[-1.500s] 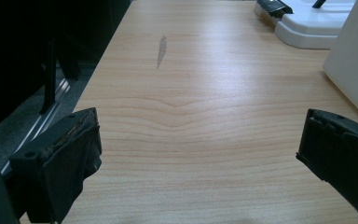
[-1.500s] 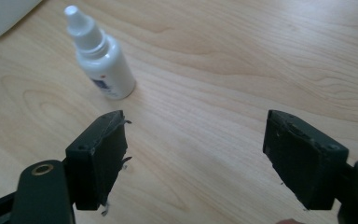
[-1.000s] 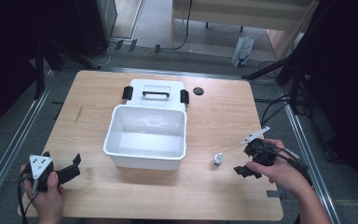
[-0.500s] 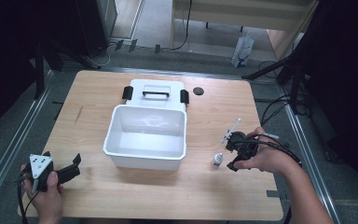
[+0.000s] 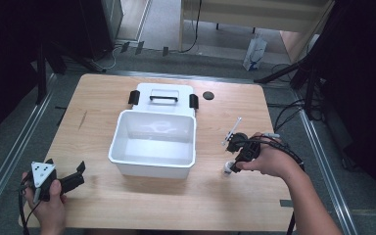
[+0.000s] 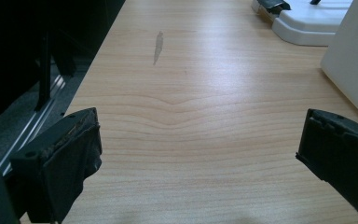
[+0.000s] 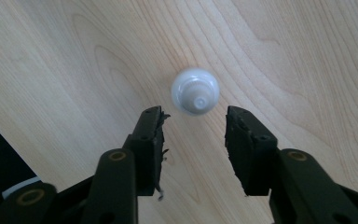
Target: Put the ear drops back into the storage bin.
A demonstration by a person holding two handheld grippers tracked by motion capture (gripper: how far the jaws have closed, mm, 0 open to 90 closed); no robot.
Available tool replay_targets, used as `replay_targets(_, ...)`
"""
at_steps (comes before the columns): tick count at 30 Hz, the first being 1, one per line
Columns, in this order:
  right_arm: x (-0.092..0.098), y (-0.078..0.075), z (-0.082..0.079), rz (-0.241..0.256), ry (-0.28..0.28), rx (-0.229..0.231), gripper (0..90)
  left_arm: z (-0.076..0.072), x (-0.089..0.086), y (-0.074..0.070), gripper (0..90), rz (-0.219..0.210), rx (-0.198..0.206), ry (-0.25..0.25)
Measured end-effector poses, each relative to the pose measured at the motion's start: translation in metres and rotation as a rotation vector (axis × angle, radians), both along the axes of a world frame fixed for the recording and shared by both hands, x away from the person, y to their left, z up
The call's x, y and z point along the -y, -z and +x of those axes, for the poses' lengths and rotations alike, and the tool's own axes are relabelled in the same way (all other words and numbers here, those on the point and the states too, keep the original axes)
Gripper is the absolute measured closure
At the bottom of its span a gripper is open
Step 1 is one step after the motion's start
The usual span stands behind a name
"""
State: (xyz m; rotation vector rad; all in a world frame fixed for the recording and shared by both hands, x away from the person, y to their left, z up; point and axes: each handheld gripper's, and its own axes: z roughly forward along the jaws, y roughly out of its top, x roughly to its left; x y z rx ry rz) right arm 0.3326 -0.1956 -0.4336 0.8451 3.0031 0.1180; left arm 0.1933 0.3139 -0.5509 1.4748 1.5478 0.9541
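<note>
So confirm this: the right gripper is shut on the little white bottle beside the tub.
Not shut. The right gripper view shows the right gripper open above the little white bottle, jaws apart and not touching it. The bottle does stand on the table beside the tub.

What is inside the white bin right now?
The white bin looks empty: its bare floor shows just glare. The strip along its near wall's inside is hidden. Its lid lies behind it.

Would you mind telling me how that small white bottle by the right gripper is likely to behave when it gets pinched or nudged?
The small white bottle stands upright on a narrow base, so a nudge would probably tip it. Its round body suggests it would then roll across the table. It looks light and smooth, so the open right gripper might let it slip unless centred.
</note>
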Motion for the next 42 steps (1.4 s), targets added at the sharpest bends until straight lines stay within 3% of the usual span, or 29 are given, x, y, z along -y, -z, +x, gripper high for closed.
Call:
replay_targets(5, -0.006, 0.001, 0.001, -0.007, -0.044, 0.022, 65.4, 0.000, 0.001, 0.000, 0.2, 0.002, -0.001, -0.001)
replay_targets(10, -0.010, 0.006, 0.002, -0.022, -0.074, 0.021, 65.7, 0.000, 0.001, 0.000, 0.2, 0.003, 0.000, -0.001)
replay_targets(25, -0.020, 0.018, 0.005, -0.076, -0.076, 0.026, 70.3, 0.000, 0.000, 0.000, 0.2, 0.003, -0.003, 0.002)
replay_targets(35, -0.017, 0.018, 0.004, -0.065, -0.101, 0.030, 72.2, 0.000, 0.001, 0.000, 0.2, 0.003, -0.005, -0.003)
replay_targets(36, -0.016, 0.014, 0.002, -0.049, -0.123, 0.069, 72.3, 0.000, 0.001, 0.000, 0.2, 0.004, -0.004, -0.003)
replay_targets(42, -0.016, -0.005, 0.002, -0.002, -0.162, 0.074, 72.3, 0.000, 0.001, 0.000, 0.2, 0.008, -0.007, -0.003)
